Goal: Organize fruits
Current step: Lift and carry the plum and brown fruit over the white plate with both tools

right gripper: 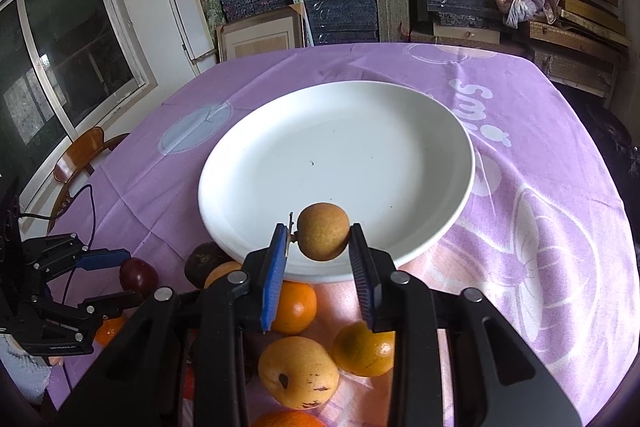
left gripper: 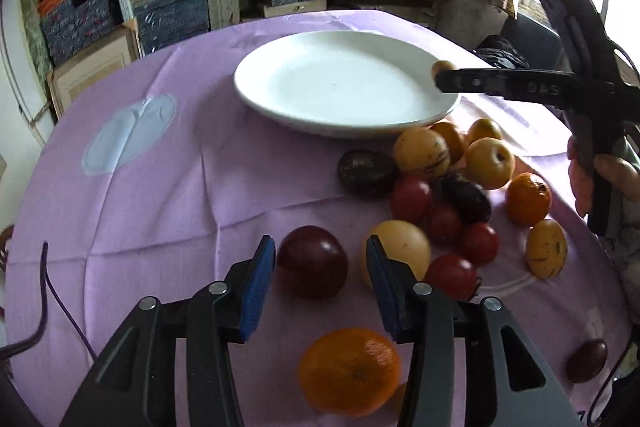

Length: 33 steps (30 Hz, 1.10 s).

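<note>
A white plate [right gripper: 440, 227] lies on the purple tablecloth [left gripper: 160, 195] with nothing on it. My right gripper [right gripper: 320, 231] is shut on a small brown round fruit [right gripper: 323, 231], held just above the plate's near rim; the same fruit [left gripper: 442, 67] shows at the plate's right edge in the left wrist view. My left gripper [left gripper: 320, 242] is low over the cloth, jaws open around a dark red plum [left gripper: 312, 261] with gaps on both sides. An orange [left gripper: 350, 371] lies under this gripper. Several yellow, red, orange and dark fruits [left gripper: 448, 183] are piled right of the plum.
Shelves stacked with boxes [right gripper: 340, 7] stand behind the table. A wooden chair [right gripper: 88, 151] and a window [right gripper: 60, 39] are at the left. A dark cable [left gripper: 60, 291] trails over the cloth's left edge. A hand [left gripper: 600, 175] holds the right gripper's handle.
</note>
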Each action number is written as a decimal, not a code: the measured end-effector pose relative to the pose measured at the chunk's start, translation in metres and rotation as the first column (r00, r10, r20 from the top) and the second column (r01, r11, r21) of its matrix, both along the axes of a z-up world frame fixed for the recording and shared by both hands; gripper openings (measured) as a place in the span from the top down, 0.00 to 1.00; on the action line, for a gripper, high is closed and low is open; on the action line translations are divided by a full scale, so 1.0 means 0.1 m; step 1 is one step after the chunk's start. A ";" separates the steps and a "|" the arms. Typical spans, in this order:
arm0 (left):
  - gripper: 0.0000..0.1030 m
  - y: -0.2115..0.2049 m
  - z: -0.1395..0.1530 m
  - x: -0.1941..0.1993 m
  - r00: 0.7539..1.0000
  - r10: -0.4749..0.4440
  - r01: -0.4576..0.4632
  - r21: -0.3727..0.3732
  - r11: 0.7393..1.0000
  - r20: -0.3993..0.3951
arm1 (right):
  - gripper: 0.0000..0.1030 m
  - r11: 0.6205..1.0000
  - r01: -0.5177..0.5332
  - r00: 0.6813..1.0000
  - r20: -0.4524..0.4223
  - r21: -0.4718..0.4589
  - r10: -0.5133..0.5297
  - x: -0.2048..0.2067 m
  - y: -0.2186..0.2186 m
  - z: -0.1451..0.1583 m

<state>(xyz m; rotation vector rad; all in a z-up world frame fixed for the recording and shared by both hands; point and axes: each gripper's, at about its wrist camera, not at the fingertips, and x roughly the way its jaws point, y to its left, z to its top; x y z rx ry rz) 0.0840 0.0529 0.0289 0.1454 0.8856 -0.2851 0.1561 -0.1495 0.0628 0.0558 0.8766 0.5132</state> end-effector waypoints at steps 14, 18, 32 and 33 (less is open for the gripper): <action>0.60 0.00 0.09 0.13 1.000 0.000 -0.001 -0.092 0.996 -0.008 | 0.70 1.000 0.014 1.000 -0.002 0.007 -0.014 0.02 -0.05 0.01; 0.60 -0.20 0.38 0.46 0.998 -0.005 0.009 -0.063 0.998 0.056 | 0.70 1.000 0.024 1.000 0.007 -0.011 -0.024 0.07 -0.01 0.01; 0.59 -0.58 0.29 1.34 1.000 -0.008 0.008 -0.075 0.997 0.004 | 0.70 0.995 0.006 1.000 -0.005 -0.099 -0.006 0.38 0.22 -0.23; 0.59 -0.59 0.26 1.36 1.000 -0.009 0.009 -0.071 0.997 -0.002 | 0.70 0.995 0.003 1.000 -0.011 -0.098 -0.004 0.39 0.22 -0.24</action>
